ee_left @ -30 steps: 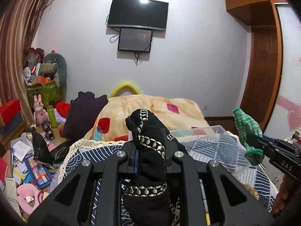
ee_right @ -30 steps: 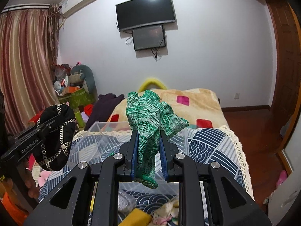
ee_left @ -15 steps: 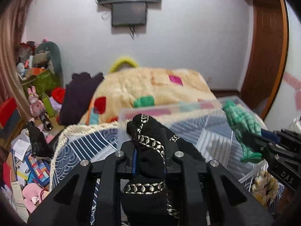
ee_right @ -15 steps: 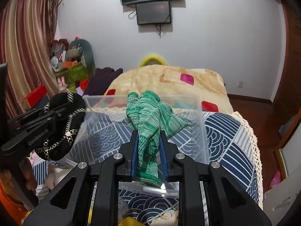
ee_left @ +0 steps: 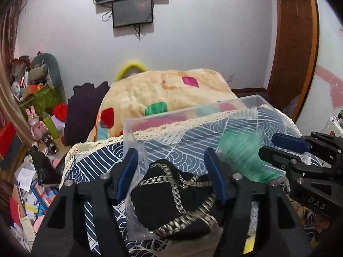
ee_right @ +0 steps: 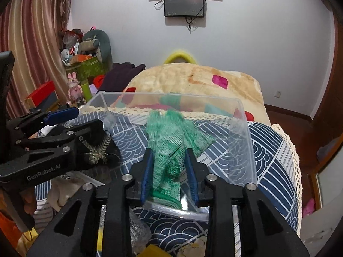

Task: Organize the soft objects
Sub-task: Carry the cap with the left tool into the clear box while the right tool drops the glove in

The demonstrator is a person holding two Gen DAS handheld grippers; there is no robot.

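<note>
Black glove lay released between wide left tongs; green glove sat between loosened right tongs inside clear bin

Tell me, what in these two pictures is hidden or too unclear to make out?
- Green knitted glove: motion-blurred in both views; whether the right gripper pads touch it is unclear.
- Black chain-patterned item: lower part hidden by the left gripper body in the left view; what it is can't be told.
- Clear plastic box: near floor covered by the gripper in the right view.
- Yellow item: cut off by the right view's bottom edge.
</note>
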